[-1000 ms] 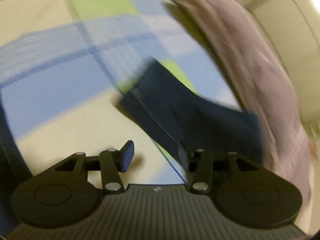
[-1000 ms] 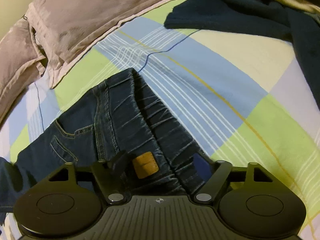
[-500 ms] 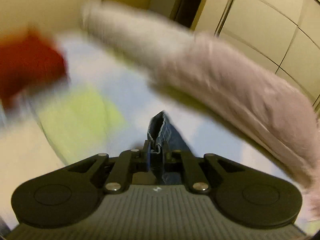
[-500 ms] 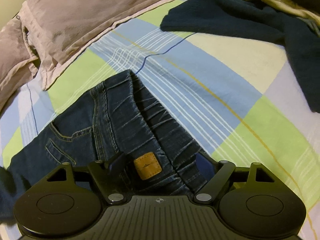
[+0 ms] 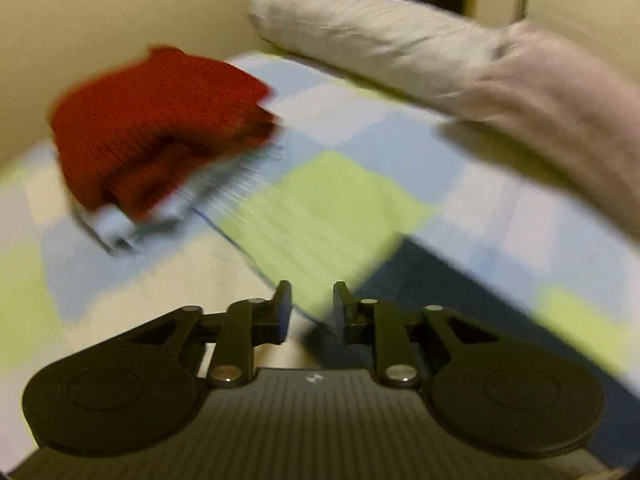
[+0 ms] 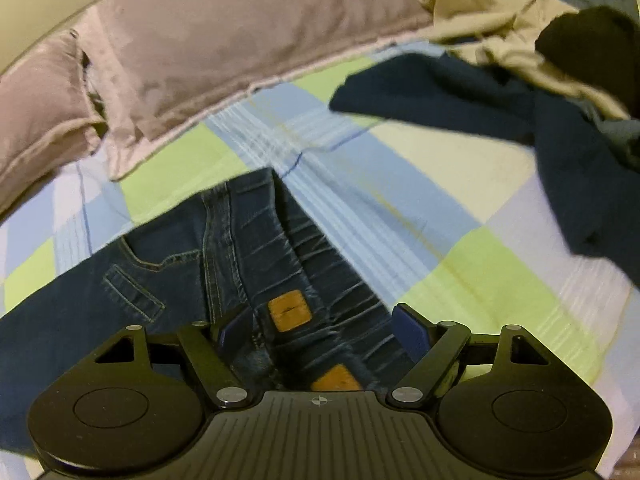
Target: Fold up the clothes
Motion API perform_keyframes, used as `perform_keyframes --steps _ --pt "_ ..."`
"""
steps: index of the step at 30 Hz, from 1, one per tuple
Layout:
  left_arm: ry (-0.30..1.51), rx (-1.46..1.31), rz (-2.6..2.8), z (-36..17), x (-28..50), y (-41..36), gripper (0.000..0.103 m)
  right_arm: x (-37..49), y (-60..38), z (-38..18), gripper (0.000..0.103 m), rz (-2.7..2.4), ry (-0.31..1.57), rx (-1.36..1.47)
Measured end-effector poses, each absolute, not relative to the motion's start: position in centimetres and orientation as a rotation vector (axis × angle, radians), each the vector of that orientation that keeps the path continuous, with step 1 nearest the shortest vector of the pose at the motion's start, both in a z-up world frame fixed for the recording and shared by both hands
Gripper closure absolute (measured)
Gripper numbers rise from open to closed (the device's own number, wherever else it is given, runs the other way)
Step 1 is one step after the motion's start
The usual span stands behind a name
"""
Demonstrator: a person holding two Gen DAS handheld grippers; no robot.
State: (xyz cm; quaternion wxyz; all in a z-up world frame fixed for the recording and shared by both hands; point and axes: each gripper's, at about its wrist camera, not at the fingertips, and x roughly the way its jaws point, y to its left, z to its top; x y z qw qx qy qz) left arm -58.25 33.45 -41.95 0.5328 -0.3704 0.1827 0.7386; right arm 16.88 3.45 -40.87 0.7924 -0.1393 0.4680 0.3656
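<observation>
Jeans (image 6: 224,264) lay flat on the bed (image 6: 460,280), waistband toward the pillow (image 6: 240,36). Right gripper (image 6: 320,332) gaped wide over the waistband; left gripper (image 5: 308,312) parted, empty, beside the jeans. Probably mid-fold; next needs a firm waistband pinch.

The bed (image 6: 472,264) has a sheet with big squares of green, blue and cream. A long pinkish-grey pillow (image 6: 240,36) lies along the far edge. In the left view another pale pillow (image 5: 360,36) sits by the cream wall (image 5: 120,12), but it looks blurry.
</observation>
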Motion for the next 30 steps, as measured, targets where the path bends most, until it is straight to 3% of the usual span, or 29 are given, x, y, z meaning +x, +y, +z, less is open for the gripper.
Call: perform_keyframes --steps 2,5,9,12,17,19,20,21,29,30 --pt "0.4 -0.946 1.615 -41.3 -55.6 31.7 0.085 17.6 2.6 -40.6 0.023 0.821 1.015 -0.269" --pt "0.385 -1.007 1.413 -40.7 -50.4 28.8 0.085 18.9 2.1 -41.0 0.041 0.895 1.051 -0.251" --pt "0.335 -1.08 1.248 -39.3 -42.7 24.0 0.085 21.8 2.0 -41.9 0.043 1.047 1.148 -0.187" --pt "0.362 -1.108 1.183 -38.5 -36.8 20.8 0.085 24.3 2.6 -42.5 0.051 1.159 1.227 -0.185" --pt "0.43 -1.107 1.142 -38.4 -28.1 16.1 0.085 29.0 4.4 -43.7 0.052 1.284 1.31 -0.16" --pt "0.439 -1.13 1.146 -38.7 -26.0 14.9 0.085 30.6 5.8 -44.3 0.054 1.329 1.338 -0.125" --pt "0.435 -1.142 1.154 -38.7 -25.4 14.5 0.085 31.1 6.7 -44.6 0.064 1.354 1.356 -0.108" --pt "0.425 -1.153 1.164 -38.8 -25.1 14.4 0.085 31.7 7.6 -45.0 0.066 1.377 1.374 -0.092" --pt "0.411 -1.17 1.217 -39.2 -23.6 14.5 0.085 34.0 14.6 -49.0 0.066 1.393 1.487 -0.007" --pt "0.416 -1.166 1.221 -39.2 -23.5 14.4 0.085 34.2 15.1 -49.5 0.07 1.401 1.501 0.012"
